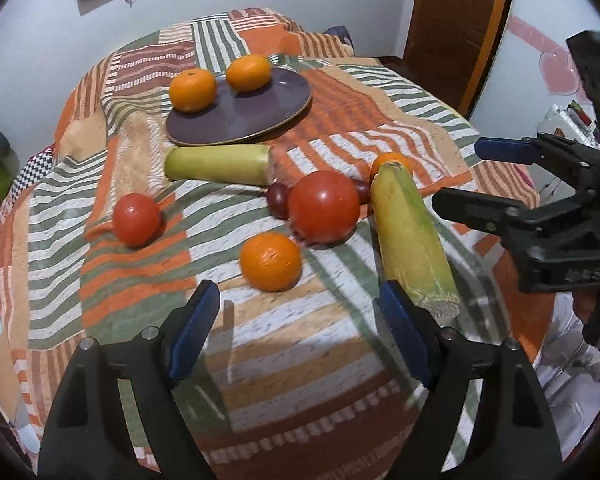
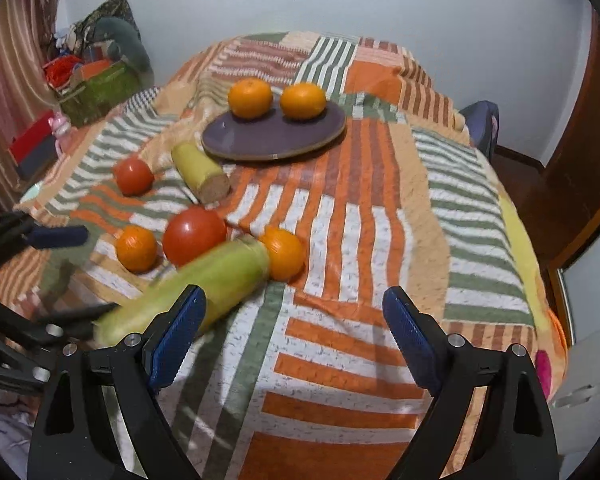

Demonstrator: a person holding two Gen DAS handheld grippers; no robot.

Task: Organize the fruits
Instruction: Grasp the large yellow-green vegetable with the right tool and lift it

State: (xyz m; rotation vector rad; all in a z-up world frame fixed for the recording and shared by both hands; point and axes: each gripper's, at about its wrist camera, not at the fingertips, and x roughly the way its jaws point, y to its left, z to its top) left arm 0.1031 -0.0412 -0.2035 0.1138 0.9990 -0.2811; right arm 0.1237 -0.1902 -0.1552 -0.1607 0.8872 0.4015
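Note:
A purple plate (image 1: 240, 120) (image 2: 274, 140) on the striped cloth holds two oranges (image 1: 192, 90) (image 1: 248, 73). Loose on the cloth lie a large tomato (image 1: 324, 206) (image 2: 195, 235), a small tomato (image 1: 137, 219), an orange (image 1: 271, 261), another orange (image 1: 392, 160) (image 2: 286, 254), dark plums (image 1: 279, 200) and two yellow-green gourd pieces (image 1: 218, 162) (image 1: 414, 236). My left gripper (image 1: 296, 296) is open and empty, just short of the near orange. My right gripper (image 2: 294, 294) (image 1: 456, 174) is open and empty, with the near gourd (image 2: 204, 280) beside its left finger.
The patchwork cloth (image 2: 340, 240) drops away at the near and right edges. A wooden door (image 1: 456, 20) stands at the right. Boxes and clutter (image 2: 96, 84) sit past the cloth's left side. The left gripper (image 2: 100, 271) reaches in from the left in the right wrist view.

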